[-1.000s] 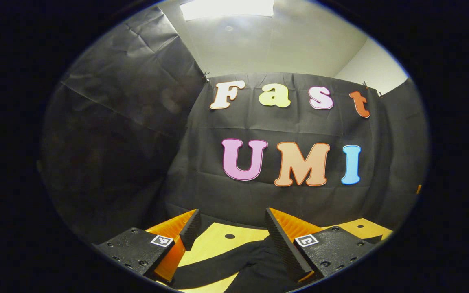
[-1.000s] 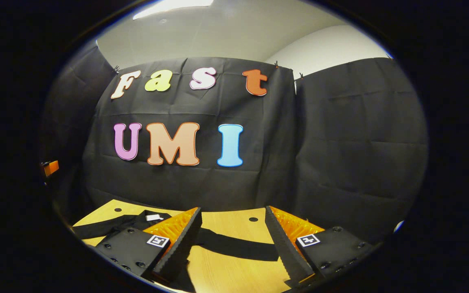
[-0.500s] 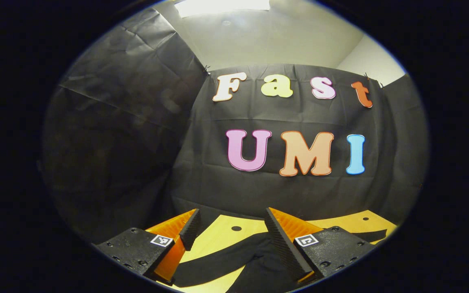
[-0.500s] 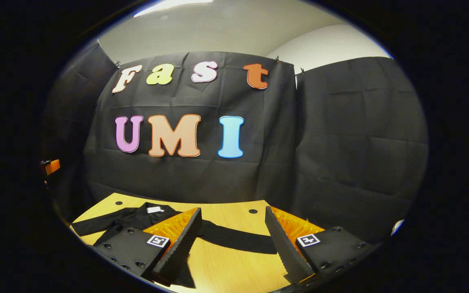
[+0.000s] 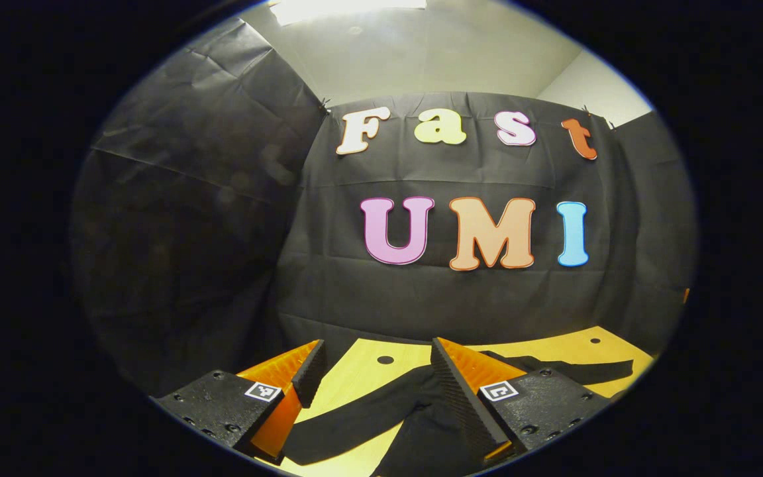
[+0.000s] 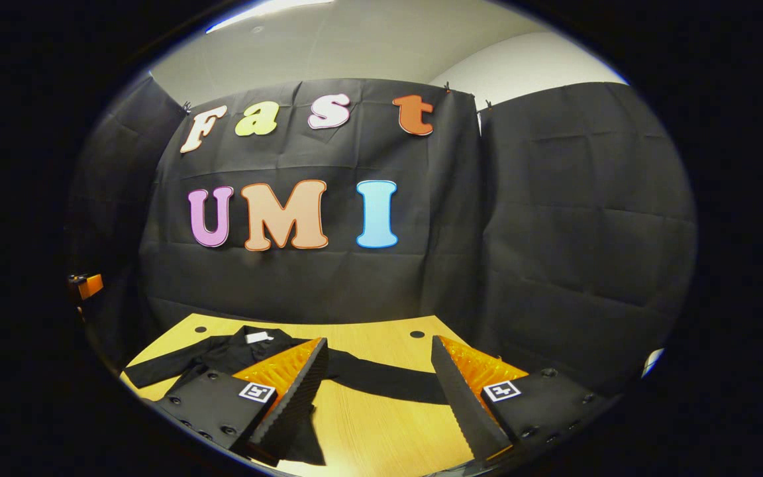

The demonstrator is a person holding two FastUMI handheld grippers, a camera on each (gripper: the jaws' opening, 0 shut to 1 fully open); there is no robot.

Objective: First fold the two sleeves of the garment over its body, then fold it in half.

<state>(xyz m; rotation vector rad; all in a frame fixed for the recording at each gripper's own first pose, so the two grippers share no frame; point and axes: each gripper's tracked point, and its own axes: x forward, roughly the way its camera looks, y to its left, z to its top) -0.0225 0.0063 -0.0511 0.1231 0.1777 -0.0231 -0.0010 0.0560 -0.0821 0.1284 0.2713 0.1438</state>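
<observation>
Compared with a second ago, more of the wooden table (image 5: 355,377) shows in both views, and more of the one black garment (image 5: 421,424) spread on it: in the left gripper view a second sleeve now reaches out at the far right (image 5: 580,370), and in the right gripper view the collar with its white tag (image 6: 257,337) has come fully into sight.

In the left gripper view, the left gripper (image 5: 376,384) has its two fingers spread wide with nothing between them; the near sleeve (image 5: 348,421) lies on the table below the gap, and whether a finger touches cloth cannot be told.

In the right gripper view, the right gripper (image 6: 381,391) also stands wide open and grips nothing. One sleeve (image 6: 381,381) stretches across the table behind its fingers, the garment's body lying to the left. Two small round holes (image 6: 417,334) mark the tabletop's far edge
</observation>
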